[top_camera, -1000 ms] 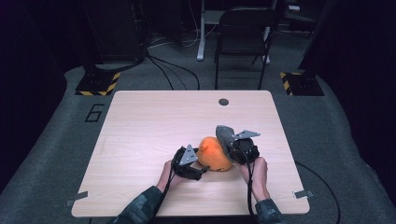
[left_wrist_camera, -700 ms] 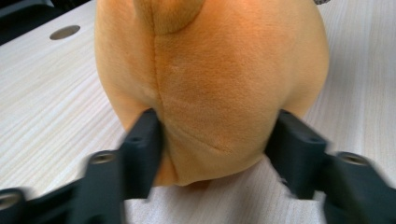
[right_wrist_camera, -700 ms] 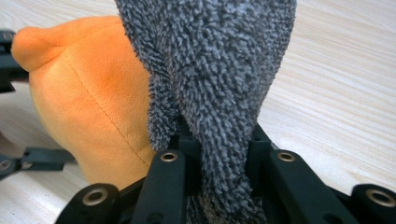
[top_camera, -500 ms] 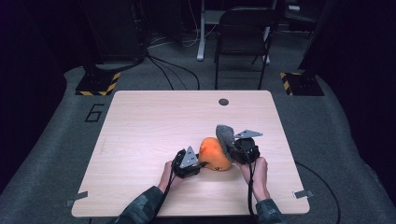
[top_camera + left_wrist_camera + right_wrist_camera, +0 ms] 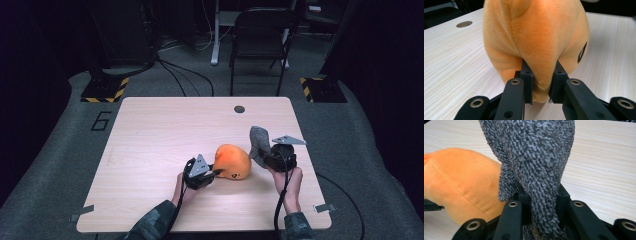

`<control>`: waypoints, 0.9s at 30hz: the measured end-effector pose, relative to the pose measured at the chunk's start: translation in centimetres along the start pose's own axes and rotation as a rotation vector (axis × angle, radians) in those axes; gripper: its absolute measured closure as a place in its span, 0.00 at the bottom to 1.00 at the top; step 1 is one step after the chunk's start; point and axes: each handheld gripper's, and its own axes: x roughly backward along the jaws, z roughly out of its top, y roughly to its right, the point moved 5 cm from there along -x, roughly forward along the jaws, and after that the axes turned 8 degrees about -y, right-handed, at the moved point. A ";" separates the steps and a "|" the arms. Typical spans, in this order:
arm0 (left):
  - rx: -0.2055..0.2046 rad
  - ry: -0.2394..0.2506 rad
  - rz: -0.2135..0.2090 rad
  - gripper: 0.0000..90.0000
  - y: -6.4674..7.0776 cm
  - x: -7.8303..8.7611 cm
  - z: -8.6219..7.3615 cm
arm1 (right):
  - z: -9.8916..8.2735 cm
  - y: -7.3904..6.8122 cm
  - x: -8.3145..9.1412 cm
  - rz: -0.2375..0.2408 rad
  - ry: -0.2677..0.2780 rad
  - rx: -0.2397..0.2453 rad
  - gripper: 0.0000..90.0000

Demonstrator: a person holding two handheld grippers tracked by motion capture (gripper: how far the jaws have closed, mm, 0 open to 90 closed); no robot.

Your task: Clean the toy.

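Note:
An orange plush toy (image 5: 231, 161) lies on the wooden table (image 5: 150, 135), near the front middle. My left gripper (image 5: 216, 172) reaches it from the left. Its jaws have just been closing and now pinch a fold of the orange plush (image 5: 536, 37), as the left gripper view (image 5: 541, 86) shows. To the toy's right, my right gripper (image 5: 264, 157) is shut on a grey fuzzy cloth (image 5: 259, 140) that stands up from its jaws. In the right gripper view the grey cloth (image 5: 534, 157) runs down between the jaws (image 5: 541, 202), with the orange plush (image 5: 461, 187) at the left.
A round cable hole (image 5: 239, 109) sits near the table's far edge. A black chair (image 5: 260, 35) stands behind the table on the grey floor. Bare tabletop spreads to the left and the back.
My left gripper's jaws closed on the plush toy's side. My right gripper moved to the right and slightly up with the grey cloth, away from the toy.

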 end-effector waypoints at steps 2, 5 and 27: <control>0.060 0.022 -0.012 0.86 0.1 0.4 0.5 | 0.1 0.3 0.4 -0.005 0.012 -0.013 0.82; 0.117 0.038 -0.019 0.86 0.0 1.1 1.3 | 0.2 0.9 1.1 -0.016 0.024 -0.023 0.82; 0.197 -0.086 0.027 0.82 1.7 0.1 1.0 | 2.6 -5.4 3.7 0.100 0.074 0.090 0.81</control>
